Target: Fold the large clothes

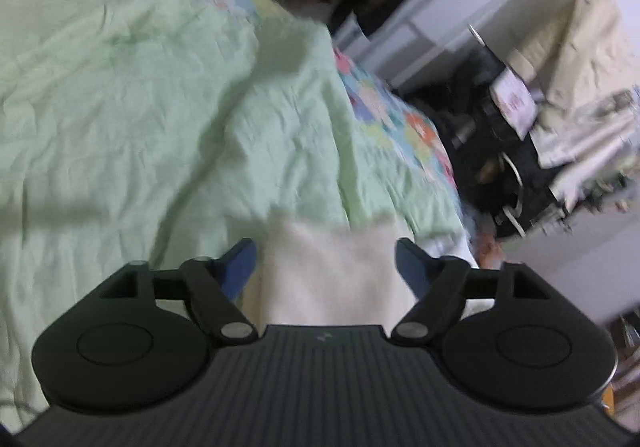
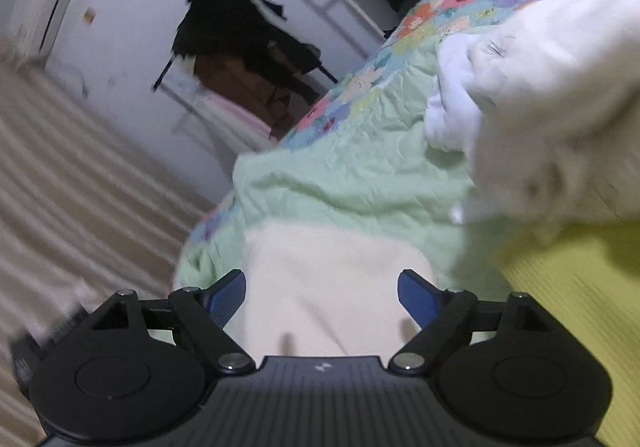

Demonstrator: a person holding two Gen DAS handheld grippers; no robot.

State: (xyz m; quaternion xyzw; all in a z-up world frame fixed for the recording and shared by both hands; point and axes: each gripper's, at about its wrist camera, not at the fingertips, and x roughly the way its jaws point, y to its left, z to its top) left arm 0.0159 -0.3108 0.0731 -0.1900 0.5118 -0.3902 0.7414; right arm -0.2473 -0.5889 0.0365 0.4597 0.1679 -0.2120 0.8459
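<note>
A cream cloth (image 1: 328,275) lies on the pale green bed cover (image 1: 140,107), and my left gripper (image 1: 326,261) hangs over it. Its blue pads (image 1: 240,263) stand wide apart, either side of the cloth and not pressing on it. In the right wrist view the same kind of cream cloth (image 2: 332,287) lies below my right gripper (image 2: 322,295), which is open too, its pads (image 2: 416,295) clear of the fabric. A fluffy white garment (image 2: 560,107) is bunched at the upper right on the green cover (image 2: 340,175). A yellow-green cloth (image 2: 580,319) lies at the right.
A floral quilt border (image 1: 384,111) marks the bed's edge. Beyond it stand white shelves (image 1: 440,27) with dark clothes, bags and beige fabric (image 1: 580,47). In the right wrist view a striped wooden floor (image 2: 80,187) lies to the left, with dark clothes hanging (image 2: 240,35) by the wall.
</note>
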